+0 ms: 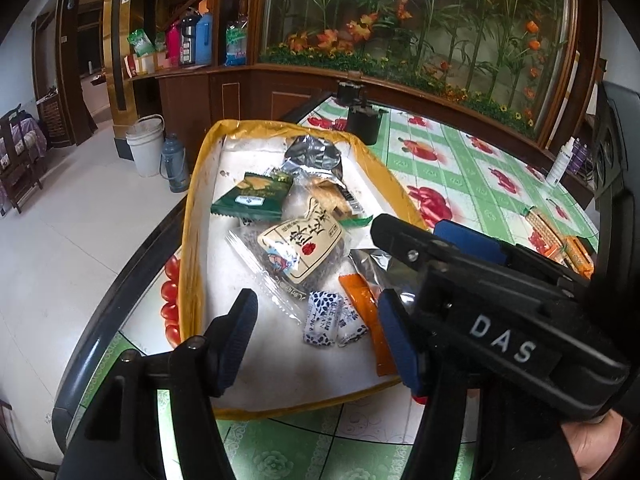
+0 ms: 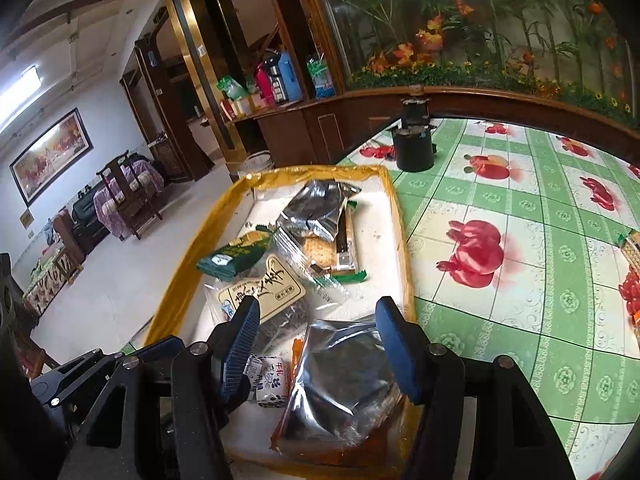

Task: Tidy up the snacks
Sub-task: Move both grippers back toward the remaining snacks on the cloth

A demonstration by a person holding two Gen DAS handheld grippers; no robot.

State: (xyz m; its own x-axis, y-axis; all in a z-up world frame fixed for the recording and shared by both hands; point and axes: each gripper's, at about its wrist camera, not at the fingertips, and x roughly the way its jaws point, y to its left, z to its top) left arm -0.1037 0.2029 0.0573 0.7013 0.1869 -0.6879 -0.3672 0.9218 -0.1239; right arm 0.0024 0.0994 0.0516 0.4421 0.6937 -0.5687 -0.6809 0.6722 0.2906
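I have both grippers over the yellow-rimmed tray [image 1: 192,216], which fills the middle of each view and sits on the green-checked table [image 2: 520,208]. The left gripper [image 1: 320,332] has its jaws apart with nothing pressed between them; the small blue-and-white candies [image 1: 332,320] lie on the tray floor in the gap. The right gripper [image 2: 320,344] also stands apart, hovering above a silver foil packet [image 2: 344,384] at the lower centre of its view, not clamped on it.

Most snacks are in the tray already: the green packet [image 1: 252,196], the cream-labelled bag [image 1: 300,248], the orange stick pack [image 1: 364,312]. A few wafer packs [image 1: 560,240] remain on the table at the right edge of the left view.

To do this well, I'd lift both grippers straight up so the pads don't drag loose wrappers, then send the right one to the wafers, gripping across the narrow side.
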